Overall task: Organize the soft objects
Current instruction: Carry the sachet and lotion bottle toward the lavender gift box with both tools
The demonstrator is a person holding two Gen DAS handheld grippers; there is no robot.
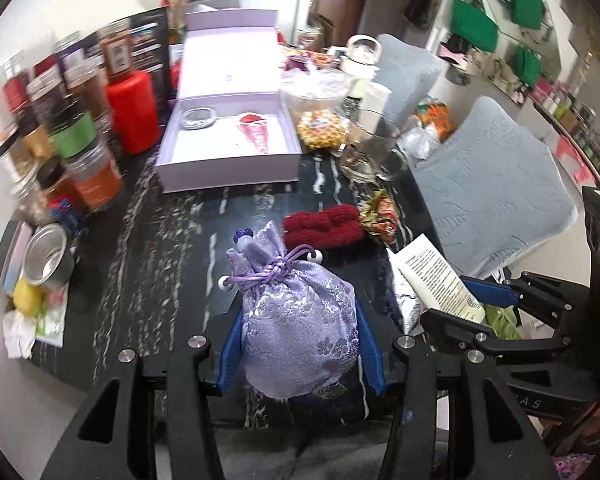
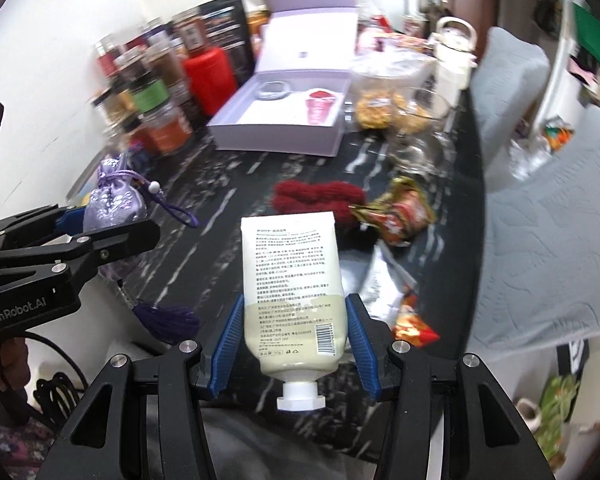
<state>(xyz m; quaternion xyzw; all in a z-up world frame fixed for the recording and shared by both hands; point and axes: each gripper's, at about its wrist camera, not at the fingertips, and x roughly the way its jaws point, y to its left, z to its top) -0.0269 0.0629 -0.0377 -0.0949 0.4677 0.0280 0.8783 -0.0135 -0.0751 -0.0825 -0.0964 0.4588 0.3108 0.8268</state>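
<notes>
My left gripper [image 1: 300, 312] is shut on a lilac brocade drawstring pouch [image 1: 300, 320] and holds it above the near edge of the black marble table [image 1: 172, 248]. The pouch also shows in the right wrist view [image 2: 114, 200], with its purple tassel [image 2: 168, 318] hanging below. My right gripper [image 2: 294, 304] is shut on a white cream tube [image 2: 294, 280], cap toward the camera; the tube also shows in the left wrist view [image 1: 436, 276]. A dark red knitted piece [image 1: 324, 226] and a snack packet [image 1: 380, 214] lie on the table ahead.
An open lilac gift box [image 1: 228, 140] holds a bracelet and a red pouch. Spice jars [image 1: 80, 128] and a red canister [image 1: 134, 112] line the left side. Glass bowls and a cup [image 1: 368, 148] stand at right. Grey cushioned chairs [image 1: 500, 184] flank the right edge. Foil packets [image 2: 384, 280] lie near the tube.
</notes>
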